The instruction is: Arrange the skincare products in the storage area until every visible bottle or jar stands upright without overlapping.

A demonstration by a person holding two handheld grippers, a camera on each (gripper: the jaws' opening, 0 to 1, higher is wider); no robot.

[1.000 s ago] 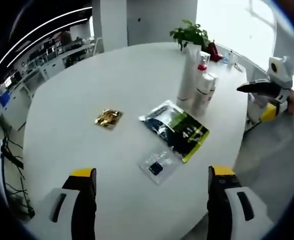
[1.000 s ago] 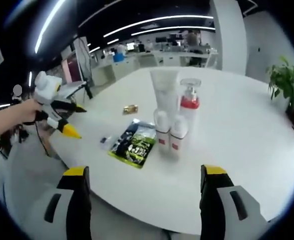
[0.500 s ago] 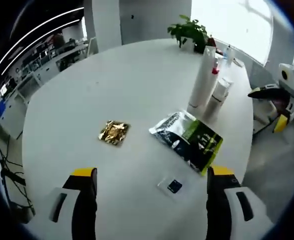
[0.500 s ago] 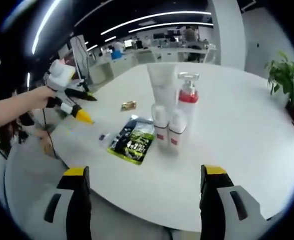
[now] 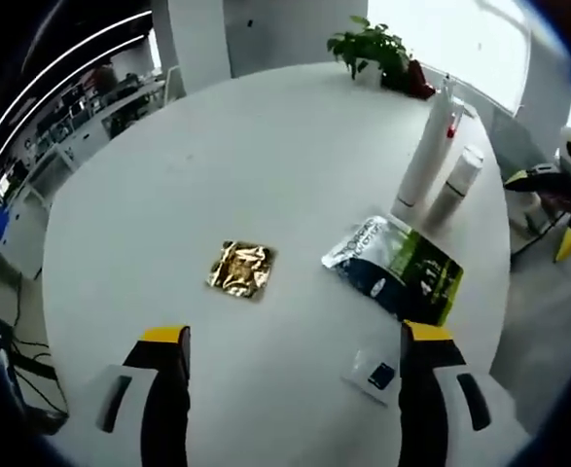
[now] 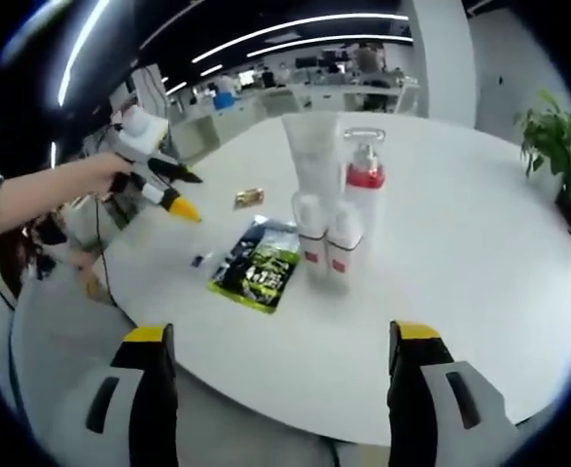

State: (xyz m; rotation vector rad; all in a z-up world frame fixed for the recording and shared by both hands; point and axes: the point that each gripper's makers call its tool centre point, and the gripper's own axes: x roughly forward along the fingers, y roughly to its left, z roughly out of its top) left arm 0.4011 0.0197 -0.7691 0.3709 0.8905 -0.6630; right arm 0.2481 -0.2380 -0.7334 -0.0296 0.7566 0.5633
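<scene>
White table (image 6: 480,282): 4 bottles (image 6: 329,209), 3 packets (image 5: 394,269)

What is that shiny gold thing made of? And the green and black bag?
The gold packet looks like crinkled metallic foil: it glints unevenly and has creases. The green and black bag seems to be glossy plastic film, since light streaks shine off its wrinkled surface; it may be foil-lined, which can't be told. Both lie flat on the table.

white table (image 5: 168,195), bottles (image 6: 329,209), pouch (image 5: 394,268), gold packet (image 5: 241,269)
</scene>
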